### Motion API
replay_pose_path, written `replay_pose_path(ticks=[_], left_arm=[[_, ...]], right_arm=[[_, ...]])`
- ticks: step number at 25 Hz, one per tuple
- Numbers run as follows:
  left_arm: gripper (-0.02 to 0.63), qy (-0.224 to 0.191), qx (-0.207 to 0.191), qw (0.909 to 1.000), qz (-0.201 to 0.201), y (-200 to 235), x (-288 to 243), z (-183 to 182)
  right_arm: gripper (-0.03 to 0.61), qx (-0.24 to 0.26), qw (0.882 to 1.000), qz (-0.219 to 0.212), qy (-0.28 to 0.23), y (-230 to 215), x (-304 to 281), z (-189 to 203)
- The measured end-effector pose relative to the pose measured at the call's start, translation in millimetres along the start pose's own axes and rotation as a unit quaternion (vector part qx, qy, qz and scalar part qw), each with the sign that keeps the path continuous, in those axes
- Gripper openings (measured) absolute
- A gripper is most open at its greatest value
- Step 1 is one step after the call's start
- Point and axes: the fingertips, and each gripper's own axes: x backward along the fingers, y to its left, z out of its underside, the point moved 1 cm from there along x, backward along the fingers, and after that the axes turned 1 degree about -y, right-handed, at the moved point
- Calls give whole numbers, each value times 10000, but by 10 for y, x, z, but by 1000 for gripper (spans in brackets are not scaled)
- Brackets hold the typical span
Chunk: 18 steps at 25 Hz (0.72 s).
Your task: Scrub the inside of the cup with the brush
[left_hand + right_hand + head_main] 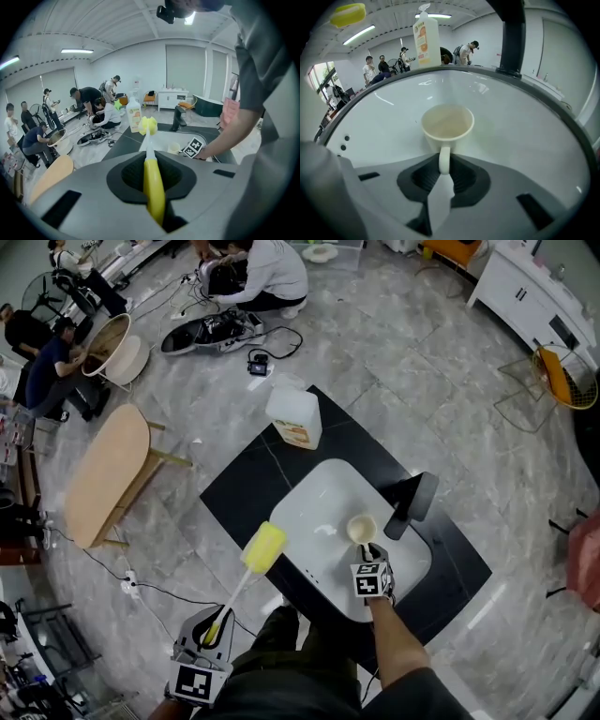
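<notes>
Yellow brush (246, 582), one, handle clamped tight between the left gripper (217, 632) fingers (129, 173). Its yellow sponge head sticks out well past the fingertips, in the air, by the left rim of the white sink (314, 498). One soap bottle (294, 416) stands far beyond those fingertips on the black counter (244, 486). One cream cup (447, 123) sits upright in the sink, just ahead of the right gripper (372, 563). The cup handle sits between the right gripper's pads (419, 180), which are closed on it. Cup mouth faces up, nothing inside. One black faucet (411, 502) stands beyond and right of the right fingertips. Two grippers total, well apart.
</notes>
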Motion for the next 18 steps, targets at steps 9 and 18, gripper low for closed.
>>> replay_pose_path(ticks=[9, 18], left_arm=[[34, 82, -98, 9998, 162, -13, -90, 56], [34, -50, -580, 9962, 650, -54, -264, -23]], right_arm=[[44, 187, 9971, 22, -743, 15, 162, -239], [43, 624, 9909, -57, -1192, 87, 829, -509]])
